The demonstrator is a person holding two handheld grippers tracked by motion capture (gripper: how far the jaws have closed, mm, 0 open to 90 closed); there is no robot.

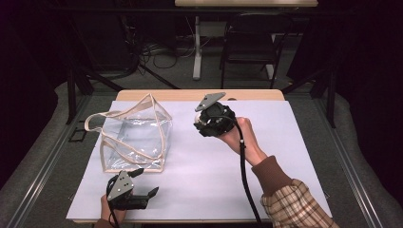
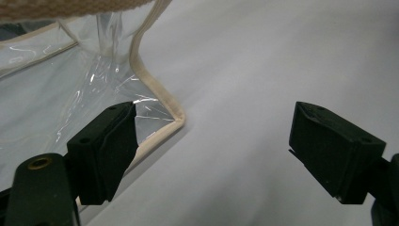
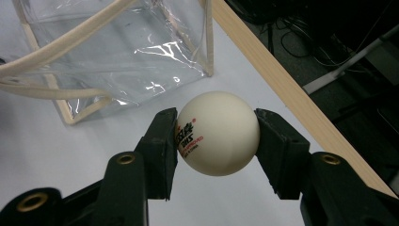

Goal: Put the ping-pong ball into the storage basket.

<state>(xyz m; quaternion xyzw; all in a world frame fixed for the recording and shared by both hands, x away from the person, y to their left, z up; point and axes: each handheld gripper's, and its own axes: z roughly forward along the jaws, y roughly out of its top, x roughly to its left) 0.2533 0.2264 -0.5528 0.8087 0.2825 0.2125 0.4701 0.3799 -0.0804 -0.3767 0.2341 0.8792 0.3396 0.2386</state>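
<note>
Ping-pong ball: white, with red and black print on one side, clamped between the two black jaws of the right hand-held gripper, one pad pressed on each side of it. Position: raised above the tabletop, toward its far edge, just beside the bag.

Right hand-held gripper: carried in the person's right hand, grey plate on top, black cable trailing back along a plaid sleeve with a brown cuff. It points toward the far left of the tabletop.

Clear plastic bag: transparent walls, beige fabric trim and beige handle, standing open on the left part of the tabletop. In the right gripper view its near corner stands between the ball and the bag's interior; the trimmed rim and handle cross in front of the opening.

Left hand-held gripper: low at the near left edge, held in the left hand, jaws spread wide with nothing between them. In the left gripper view one jaw sits just beside the bag's near bottom corner.

Tabletop covering: pale sheet over a wooden board, the wood showing at the far edge.

Surroundings: dark folding chair and a pale table leg beyond the tabletop, loose cables on the floor.
</note>
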